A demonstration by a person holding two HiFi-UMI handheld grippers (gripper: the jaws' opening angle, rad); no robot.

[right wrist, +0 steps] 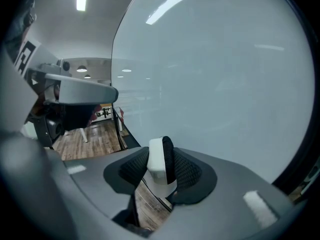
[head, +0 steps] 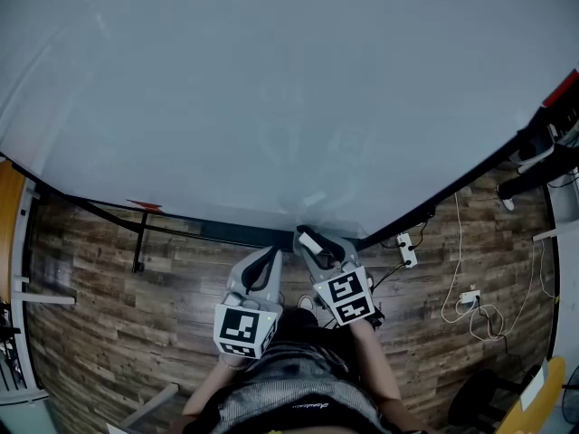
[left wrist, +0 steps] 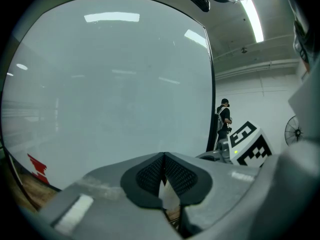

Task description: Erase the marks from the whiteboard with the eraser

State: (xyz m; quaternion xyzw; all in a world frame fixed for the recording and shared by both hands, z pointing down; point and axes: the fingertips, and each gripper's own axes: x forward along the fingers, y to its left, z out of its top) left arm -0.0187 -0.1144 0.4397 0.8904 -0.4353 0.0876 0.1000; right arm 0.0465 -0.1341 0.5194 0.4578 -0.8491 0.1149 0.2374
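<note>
My right gripper (right wrist: 161, 165) jaws clamp the eraser (right wrist: 156, 160), my left gripper (left wrist: 164, 171) jaws are closed on nothing; next, I'd say, press it flat against the whiteboard (head: 271, 89).

The whiteboard (head: 271, 89) blocks everything ahead; beneath it, its black stand (head: 138, 247) and trailing cables (head: 470, 306) obstruct passage.

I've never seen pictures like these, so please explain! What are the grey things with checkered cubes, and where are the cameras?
A person holds two grey pinching tools called grippers. The patterned cubes belong to them. One picture looks down from a camera on the person's head at a big white whiteboard and brown wooden floor. The other two come from cameras riding on each gripper. The left gripper is pinched shut, empty. The right gripper squeezes a white-and-black block eraser for wiping the board.
</note>
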